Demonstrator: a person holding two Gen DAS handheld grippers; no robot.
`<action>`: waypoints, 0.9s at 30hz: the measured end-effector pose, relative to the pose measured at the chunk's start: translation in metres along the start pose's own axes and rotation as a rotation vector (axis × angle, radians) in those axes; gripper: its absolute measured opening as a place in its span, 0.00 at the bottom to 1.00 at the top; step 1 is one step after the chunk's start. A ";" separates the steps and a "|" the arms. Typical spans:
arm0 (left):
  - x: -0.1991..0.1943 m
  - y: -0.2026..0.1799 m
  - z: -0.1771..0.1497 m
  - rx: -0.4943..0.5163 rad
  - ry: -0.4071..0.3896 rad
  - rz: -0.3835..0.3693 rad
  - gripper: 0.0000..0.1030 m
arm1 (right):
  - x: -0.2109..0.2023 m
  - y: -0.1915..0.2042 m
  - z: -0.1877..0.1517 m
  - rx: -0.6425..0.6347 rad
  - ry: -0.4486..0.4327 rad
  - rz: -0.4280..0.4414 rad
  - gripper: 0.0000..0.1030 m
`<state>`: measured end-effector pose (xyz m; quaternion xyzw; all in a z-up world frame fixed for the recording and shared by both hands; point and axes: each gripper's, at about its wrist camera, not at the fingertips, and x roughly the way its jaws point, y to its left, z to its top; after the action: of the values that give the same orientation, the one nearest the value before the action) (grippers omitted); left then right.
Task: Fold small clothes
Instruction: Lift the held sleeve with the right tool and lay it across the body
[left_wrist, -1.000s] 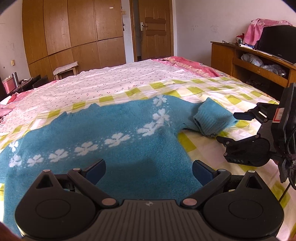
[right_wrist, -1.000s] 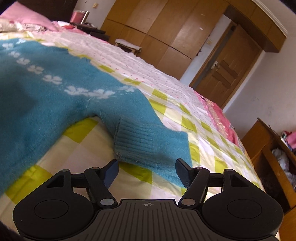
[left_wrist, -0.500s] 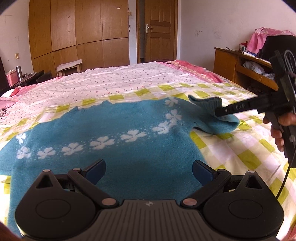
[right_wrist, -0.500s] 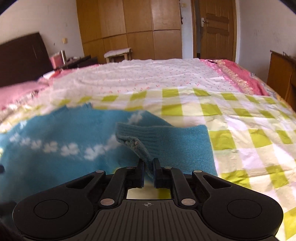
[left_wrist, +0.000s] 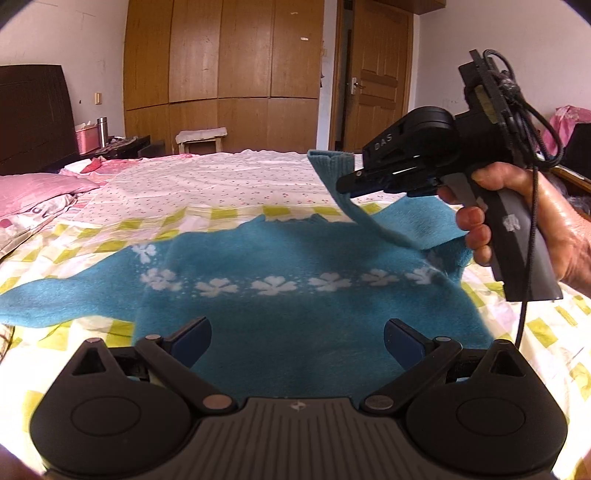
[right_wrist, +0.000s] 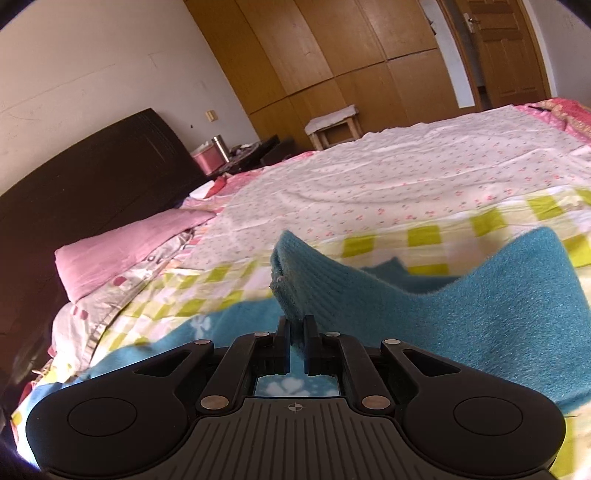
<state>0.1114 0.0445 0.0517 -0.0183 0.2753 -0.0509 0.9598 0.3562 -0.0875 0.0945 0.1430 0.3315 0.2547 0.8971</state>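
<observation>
Sleeve cuff clamped in right gripper, lifted above blue sweater; left gripper spread wide, empty, over sweater's hem.

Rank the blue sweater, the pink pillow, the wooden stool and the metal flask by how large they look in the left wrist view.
1. Blue sweater, by far the largest.
2. Pink pillow.
3. Wooden stool.
4. Metal flask.
The stool and flask stand farther from the camera, so their true sizes remain unsure.
</observation>
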 end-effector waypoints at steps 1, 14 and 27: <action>0.000 0.007 -0.001 -0.012 -0.004 0.007 1.00 | 0.014 0.010 -0.003 0.007 0.011 0.014 0.07; -0.001 0.067 -0.015 -0.108 -0.026 0.038 1.00 | 0.118 0.067 -0.052 -0.013 0.129 -0.017 0.07; 0.009 0.108 -0.018 -0.210 -0.058 0.159 1.00 | 0.119 0.083 -0.079 -0.161 0.140 0.016 0.23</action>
<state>0.1191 0.1511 0.0246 -0.0982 0.2517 0.0551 0.9612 0.3508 0.0536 0.0094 0.0551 0.3706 0.2971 0.8783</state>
